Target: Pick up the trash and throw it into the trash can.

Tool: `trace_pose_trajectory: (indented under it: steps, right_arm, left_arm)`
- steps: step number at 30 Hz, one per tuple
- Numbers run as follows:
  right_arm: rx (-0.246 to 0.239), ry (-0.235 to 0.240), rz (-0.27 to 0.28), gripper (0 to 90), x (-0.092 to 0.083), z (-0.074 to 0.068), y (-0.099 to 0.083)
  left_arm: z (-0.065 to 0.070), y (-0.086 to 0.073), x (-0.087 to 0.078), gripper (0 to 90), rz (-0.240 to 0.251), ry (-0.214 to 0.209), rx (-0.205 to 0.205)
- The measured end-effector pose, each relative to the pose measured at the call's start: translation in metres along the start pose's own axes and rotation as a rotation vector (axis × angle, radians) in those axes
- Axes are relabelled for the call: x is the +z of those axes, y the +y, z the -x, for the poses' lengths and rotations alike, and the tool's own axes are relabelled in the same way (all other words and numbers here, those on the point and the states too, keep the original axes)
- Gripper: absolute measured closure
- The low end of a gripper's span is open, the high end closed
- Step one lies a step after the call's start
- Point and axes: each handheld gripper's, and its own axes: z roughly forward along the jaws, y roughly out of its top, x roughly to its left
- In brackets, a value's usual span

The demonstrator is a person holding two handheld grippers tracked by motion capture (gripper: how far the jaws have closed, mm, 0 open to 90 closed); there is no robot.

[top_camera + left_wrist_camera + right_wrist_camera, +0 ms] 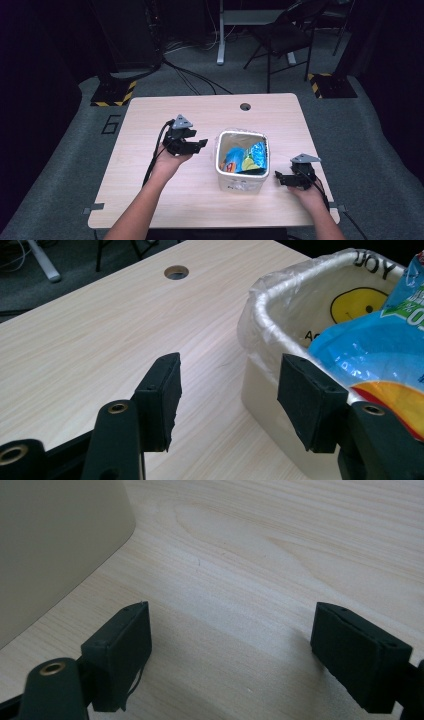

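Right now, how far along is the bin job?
Done: the lined bin already holds snack wrappers. In hand: nothing; the left gripper and right gripper flank it, jaws open and empty. Left, probably: grasping the liner, whose rim is untouched.

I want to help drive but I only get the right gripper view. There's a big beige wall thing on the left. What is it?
Observer: It's a small white bin lined with a clear plastic bag, standing mid-table.
Operator: Is anything inside it?
Observer: Yes, a blue snack packet and other crumpled wrappers sit in it.
Operator: Where's the other hand-held gripper?
Observer: The left hand-held gripper is on the bin's other side, jaws open, holding nothing and pointing toward the bin.
Operator: Is there a picture on the bin?
Observer: A yellow smiley face shows on its inner wall, through the liner.
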Motion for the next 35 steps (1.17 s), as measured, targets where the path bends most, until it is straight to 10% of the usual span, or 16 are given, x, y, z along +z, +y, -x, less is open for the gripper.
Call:
trace_pose_trajectory:
  steps: [35]
  right_arm:
    - [0.006,-0.002,0.003,15.9,0.0,-0.001,0.0]
  left_arm:
    - [-0.045,-0.088,-0.011,41.5,-0.076,0.102,-0.079]
